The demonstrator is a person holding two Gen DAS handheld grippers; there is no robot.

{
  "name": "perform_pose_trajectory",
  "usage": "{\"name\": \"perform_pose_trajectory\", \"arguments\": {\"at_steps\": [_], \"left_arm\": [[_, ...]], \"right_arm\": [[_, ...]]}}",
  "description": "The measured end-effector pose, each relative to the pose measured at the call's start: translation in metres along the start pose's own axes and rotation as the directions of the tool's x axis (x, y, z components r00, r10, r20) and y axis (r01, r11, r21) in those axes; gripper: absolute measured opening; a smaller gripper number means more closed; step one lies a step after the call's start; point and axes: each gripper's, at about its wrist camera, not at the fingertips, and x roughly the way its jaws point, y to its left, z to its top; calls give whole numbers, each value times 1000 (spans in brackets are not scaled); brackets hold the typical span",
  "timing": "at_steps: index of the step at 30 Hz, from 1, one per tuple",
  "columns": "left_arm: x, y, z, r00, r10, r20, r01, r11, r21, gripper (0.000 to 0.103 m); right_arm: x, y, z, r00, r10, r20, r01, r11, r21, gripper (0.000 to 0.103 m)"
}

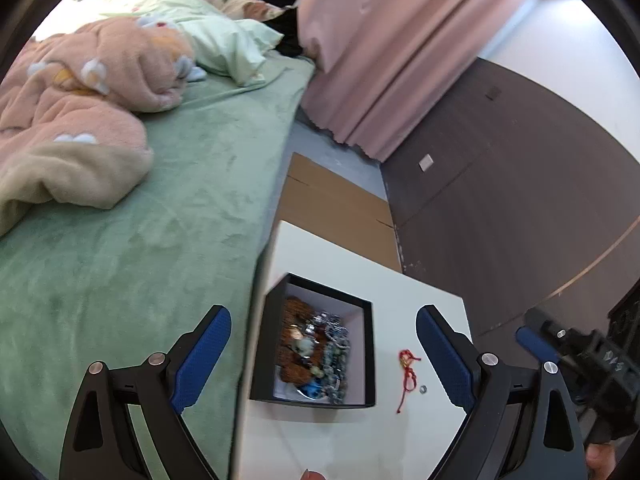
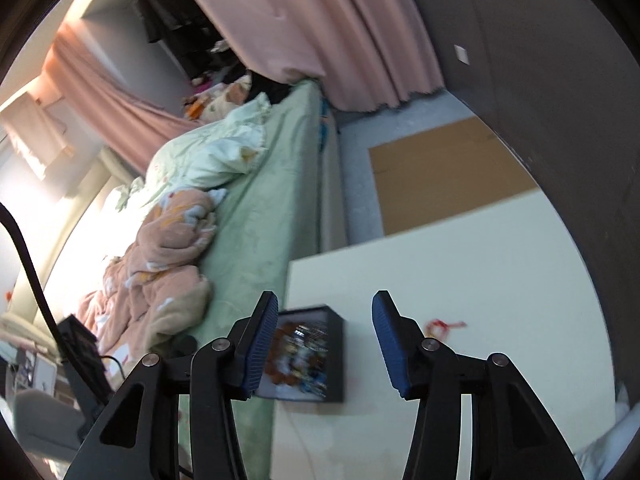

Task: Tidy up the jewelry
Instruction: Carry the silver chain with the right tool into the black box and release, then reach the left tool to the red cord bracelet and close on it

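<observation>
Left gripper (image 1: 323,354) fingers spread wide, grasping nothing. Between them, on the white surface (image 1: 344,440): open black square box (image 1: 370,360) heaped with brown and silver-blue beaded jewelry (image 1: 316,354). Just inside the right-hand finger (image 1: 444,360): thin red cord bracelet (image 1: 408,372) and small silver ring (image 1: 423,389), both outside the box. Right gripper (image 2: 325,346) fingers parted, empty. Same box (image 2: 335,360) low between them, hugging the left-hand finger (image 2: 260,350); red cord (image 2: 442,326) just beyond the right-hand finger. Green bed (image 1: 140,260) left of the surface.
</observation>
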Motion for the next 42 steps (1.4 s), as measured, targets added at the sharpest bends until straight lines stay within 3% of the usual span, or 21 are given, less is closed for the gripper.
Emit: {"name": "perform_pose_trajectory", "arguments": {"at_steps": [14,16,18,23,32,36,42], "left_arm": [[32,-64,-32,997,31,-75,-17,982,187,94],[38,-75,-38,996,45,-83,-25,973,228,94],[44,-86,-43,995,50,-92,-24,965,262,94],[53,-108,-52,995,67,-78,-38,945,326,94],[87,-140,-77,984,102,-143,-33,906,421,70],[104,-151,-91,979,127,-160,-39,886,463,66],[131,-158,-105,967,168,-189,-58,875,480,58]], "right_arm": [[4,-105,-39,991,-67,-120,80,991,110,50],[3,-114,-40,988,-74,-132,88,991,104,56],[1,-120,-41,988,-79,-133,91,992,89,80],[-4,-129,-46,987,-71,-144,73,997,13,81],[-17,-160,-43,989,-119,-86,117,993,-29,81],[-20,-165,-41,989,-123,-87,118,991,-54,81],[-17,-172,-38,984,-138,-112,131,989,-65,81]]}}
